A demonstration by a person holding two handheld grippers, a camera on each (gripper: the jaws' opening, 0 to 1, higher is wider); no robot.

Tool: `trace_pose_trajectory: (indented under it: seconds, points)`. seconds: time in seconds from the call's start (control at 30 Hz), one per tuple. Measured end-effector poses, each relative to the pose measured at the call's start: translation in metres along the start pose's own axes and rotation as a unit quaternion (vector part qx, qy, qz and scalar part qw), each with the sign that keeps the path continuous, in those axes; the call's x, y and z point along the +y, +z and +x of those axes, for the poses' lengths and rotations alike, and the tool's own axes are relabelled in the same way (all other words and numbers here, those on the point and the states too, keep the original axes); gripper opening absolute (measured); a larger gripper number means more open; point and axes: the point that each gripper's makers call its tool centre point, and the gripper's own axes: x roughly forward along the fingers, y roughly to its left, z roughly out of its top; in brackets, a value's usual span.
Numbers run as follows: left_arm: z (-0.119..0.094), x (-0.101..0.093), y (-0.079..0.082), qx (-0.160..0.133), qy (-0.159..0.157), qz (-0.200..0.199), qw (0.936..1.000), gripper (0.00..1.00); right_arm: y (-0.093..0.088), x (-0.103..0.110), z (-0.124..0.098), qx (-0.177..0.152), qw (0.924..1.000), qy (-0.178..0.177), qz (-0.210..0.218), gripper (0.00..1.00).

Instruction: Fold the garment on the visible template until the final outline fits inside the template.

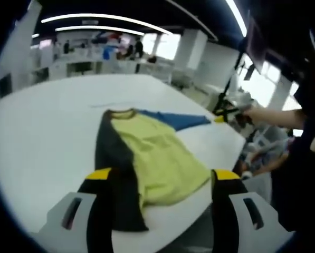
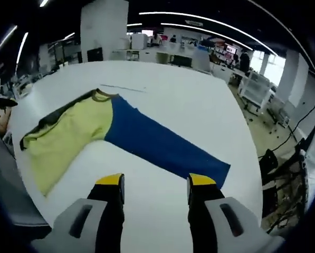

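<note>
A long-sleeved shirt lies flat on the white table (image 1: 41, 132). Its body (image 1: 160, 153) is yellow-green, one sleeve and side (image 1: 112, 158) dark, the other sleeve (image 1: 181, 120) blue. My left gripper (image 1: 162, 176) hangs open above the shirt's near hem, empty. In the right gripper view the blue sleeve (image 2: 162, 145) stretches from the yellow body (image 2: 67, 137) toward my right gripper (image 2: 156, 182), which is open and empty just short of the cuff. The right gripper (image 1: 228, 113) also shows beyond the blue cuff, held by a hand. A faint line (image 2: 123, 88) marks the table past the collar.
The table's edge (image 1: 226, 153) runs close behind the shirt on the right of the left gripper view, with a person (image 1: 305, 147) standing there. Desks and equipment (image 2: 257, 87) fill the room beyond. Bare white tabletop (image 2: 189, 95) surrounds the shirt.
</note>
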Motion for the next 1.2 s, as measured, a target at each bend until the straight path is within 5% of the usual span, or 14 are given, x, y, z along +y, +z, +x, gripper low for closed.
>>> trace_pose_trajectory:
  seconds: [0.33, 0.77, 1.2]
  points:
    - [-0.022, -0.005, -0.003, -0.008, 0.006, 0.002, 0.9999, 0.73, 0.001, 0.067, -0.029, -0.023, 0.9984, 0.050, 0.012, 0.56]
    - [-0.035, -0.014, -0.006, -0.017, -0.002, 0.006, 0.9998, 0.75, 0.015, 0.117, -0.064, -0.061, 0.9927, 0.101, 0.026, 0.60]
    - [-0.051, -0.014, -0.015, -0.018, -0.002, 0.000, 0.9998, 0.75, 0.022, 0.173, -0.098, -0.076, 0.9804, 0.181, -0.008, 0.69]
